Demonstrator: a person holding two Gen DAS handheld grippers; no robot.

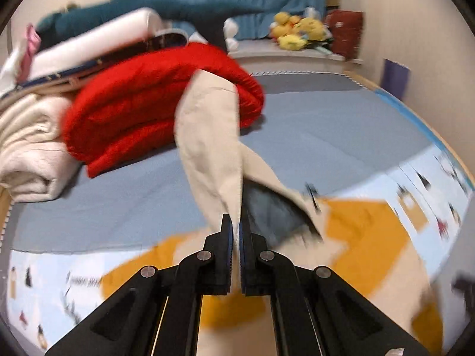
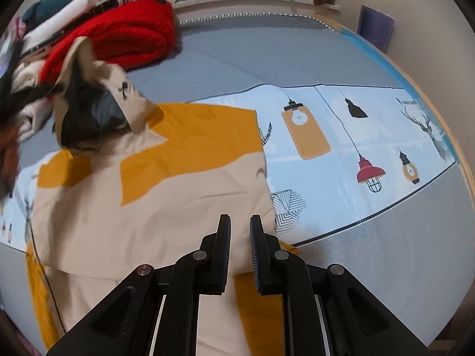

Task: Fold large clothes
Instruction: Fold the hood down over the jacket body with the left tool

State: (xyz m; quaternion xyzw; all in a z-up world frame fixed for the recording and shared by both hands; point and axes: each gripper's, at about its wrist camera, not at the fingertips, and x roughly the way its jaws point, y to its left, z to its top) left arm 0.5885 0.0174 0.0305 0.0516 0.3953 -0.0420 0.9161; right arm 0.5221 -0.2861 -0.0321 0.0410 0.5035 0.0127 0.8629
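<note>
A large beige and orange garment lies on the bed. My left gripper is shut on a beige part of it, which rises between the fingers with a dark lining showing. In the right wrist view that lifted part hangs at the upper left, with the left gripper itself blurred. My right gripper is open and empty, low over the garment's right edge.
A red folded blanket and cream and white bedding are stacked at the bed's far left. Plush toys sit on a ledge at the back. The lamp-printed sheet covers the bed's right side.
</note>
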